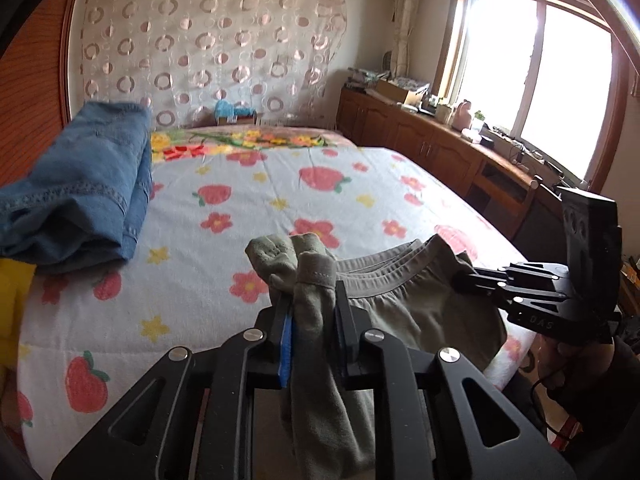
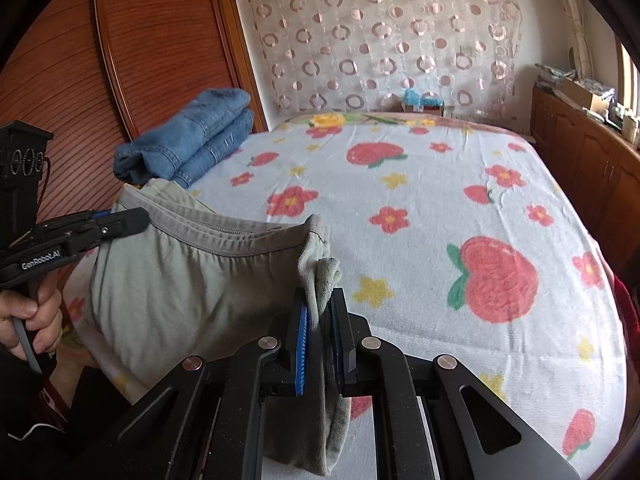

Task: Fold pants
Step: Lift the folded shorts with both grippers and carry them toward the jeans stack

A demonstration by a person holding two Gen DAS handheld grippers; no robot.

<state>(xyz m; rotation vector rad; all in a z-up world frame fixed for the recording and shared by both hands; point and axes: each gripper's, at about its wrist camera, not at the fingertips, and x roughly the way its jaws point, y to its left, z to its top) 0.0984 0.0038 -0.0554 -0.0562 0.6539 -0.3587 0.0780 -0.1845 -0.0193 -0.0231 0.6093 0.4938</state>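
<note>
At the lower middle of each wrist view, the left tongs (image 1: 310, 308) and right tongs (image 2: 320, 316) are clamped on the grey pants (image 2: 180, 280), stretched above the bed (image 2: 440, 208). Judged step: lifting to spread; next, lay them flat.

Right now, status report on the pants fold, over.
Left gripper and right gripper both shut on the grey pants at the waistband, lifted over the bed. Folded jeans lie at the far-left edge, clear of the fold.
</note>
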